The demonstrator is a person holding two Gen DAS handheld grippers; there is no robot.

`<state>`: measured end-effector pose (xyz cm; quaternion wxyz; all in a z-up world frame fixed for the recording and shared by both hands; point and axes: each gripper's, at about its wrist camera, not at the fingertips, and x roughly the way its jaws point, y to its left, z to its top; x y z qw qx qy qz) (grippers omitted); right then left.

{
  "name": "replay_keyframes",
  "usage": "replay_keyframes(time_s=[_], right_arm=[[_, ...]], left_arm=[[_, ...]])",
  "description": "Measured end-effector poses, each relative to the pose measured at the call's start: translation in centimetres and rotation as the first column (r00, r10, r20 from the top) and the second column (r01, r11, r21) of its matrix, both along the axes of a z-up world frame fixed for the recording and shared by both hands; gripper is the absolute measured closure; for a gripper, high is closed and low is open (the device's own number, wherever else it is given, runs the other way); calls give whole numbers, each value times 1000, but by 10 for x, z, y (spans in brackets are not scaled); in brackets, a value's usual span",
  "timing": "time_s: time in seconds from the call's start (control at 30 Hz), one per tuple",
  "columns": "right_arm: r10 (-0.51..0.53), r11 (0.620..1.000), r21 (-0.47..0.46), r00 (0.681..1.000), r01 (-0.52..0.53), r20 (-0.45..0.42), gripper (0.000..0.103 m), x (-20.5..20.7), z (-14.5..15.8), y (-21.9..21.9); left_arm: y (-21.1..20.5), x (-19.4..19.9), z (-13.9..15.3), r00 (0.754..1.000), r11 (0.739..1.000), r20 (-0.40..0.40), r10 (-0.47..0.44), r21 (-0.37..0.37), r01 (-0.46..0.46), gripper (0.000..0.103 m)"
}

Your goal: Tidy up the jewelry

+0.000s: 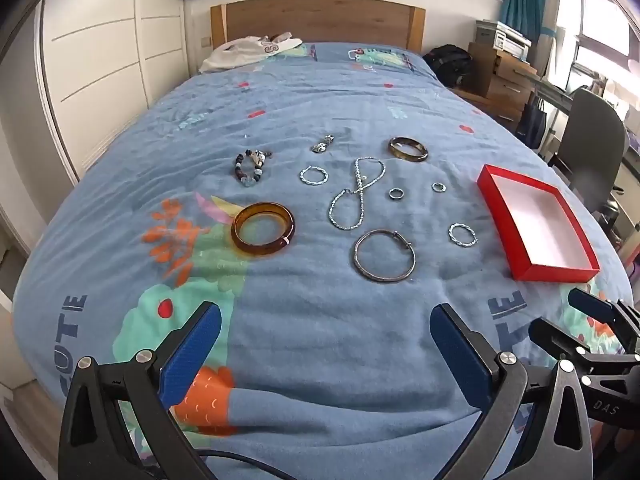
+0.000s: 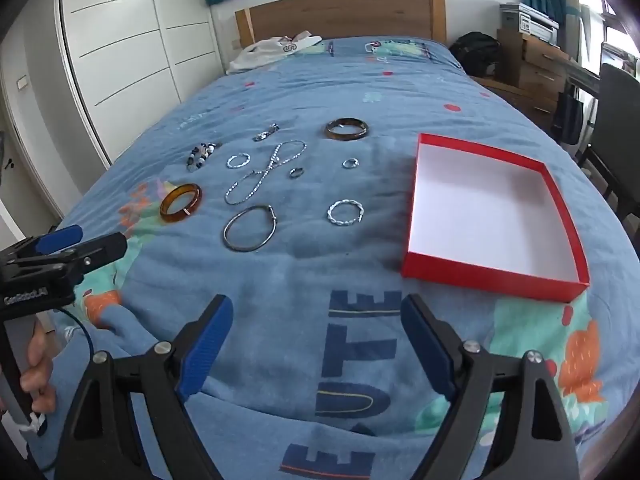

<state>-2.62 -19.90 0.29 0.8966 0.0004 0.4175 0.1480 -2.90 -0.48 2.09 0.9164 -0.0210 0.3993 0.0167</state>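
Bright daylight from the right-hand window (image 1: 600,28); heavy fisheye bending, dark corners.

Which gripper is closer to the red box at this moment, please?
Right. The right gripper hangs just before the red box; the left gripper sits farther left.

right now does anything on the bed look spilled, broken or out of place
Nothing looks broken or spilled. The silver chain necklace lies twisted into a figure-eight loop instead of straight, and a crumpled white garment sits by the wooden headboard. The red cardboard box holds no jewelry yet.
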Motion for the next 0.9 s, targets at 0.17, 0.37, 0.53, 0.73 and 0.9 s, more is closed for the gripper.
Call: replay_keyframes(time_s=[0.17, 0.37, 0.53, 0.73, 0.9], right_arm=[[-17, 1000, 10, 1000, 17, -20, 17, -6, 5, 4], [-44, 999, -14, 999, 44, -18, 17, -13, 11, 8], [-62, 998, -16, 998, 61, -26, 17, -15, 16, 9], [-55, 998, -31, 998, 55, 7, 17, -19, 29, 17], [-43, 999, -25, 999, 44, 22, 17, -23, 37, 23]], left_arm=[[1, -5, -4, 999, 1000, -25, 31, -3, -31, 1], [0, -13, -6, 998, 999, -39, 45, 5, -45, 1], [2, -20, -1, 997, 997, -31, 75, 10, -75, 1], [3, -25, 1, 996, 997, -46, 76, -1, -76, 1], [4, -31, 3, 995, 997, -50, 83, 12, -83, 2]])
